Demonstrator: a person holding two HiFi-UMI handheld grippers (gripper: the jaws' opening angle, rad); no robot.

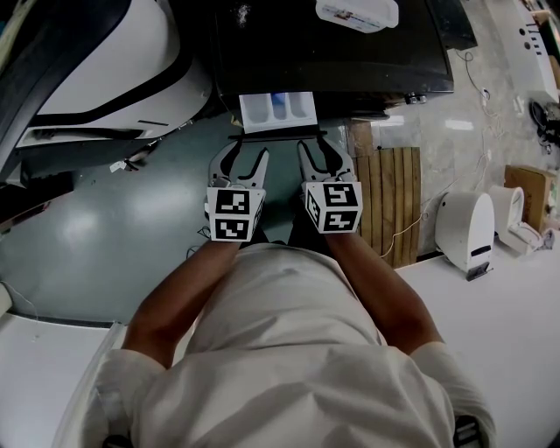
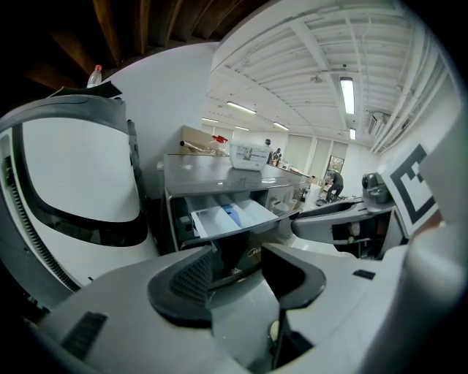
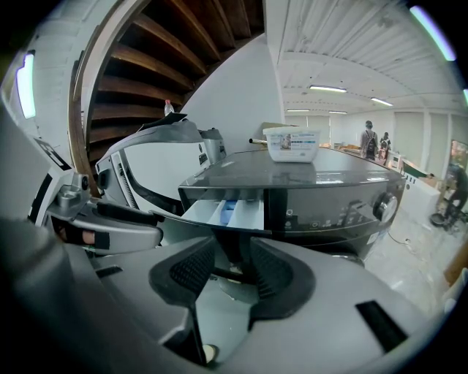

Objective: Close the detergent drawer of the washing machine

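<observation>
The dark washing machine (image 1: 332,44) stands ahead with its white detergent drawer (image 1: 278,111) pulled out, a blue compartment in its middle. Both grippers hover side by side just in front of the drawer, neither touching it. My left gripper (image 1: 241,159) is open and empty below the drawer's left half. My right gripper (image 1: 321,156) is open and empty below its right half. In the left gripper view the drawer (image 2: 232,217) sits above the parted jaws (image 2: 238,274). In the right gripper view the drawer (image 3: 225,212) lies just beyond the jaws (image 3: 232,272), next to the control panel (image 3: 329,204).
A white plastic container (image 1: 357,13) rests on top of the machine. A large white curved appliance (image 1: 105,61) stands to the left. A wooden slatted panel (image 1: 394,201), a white device (image 1: 466,227) and a white table (image 1: 507,324) are to the right.
</observation>
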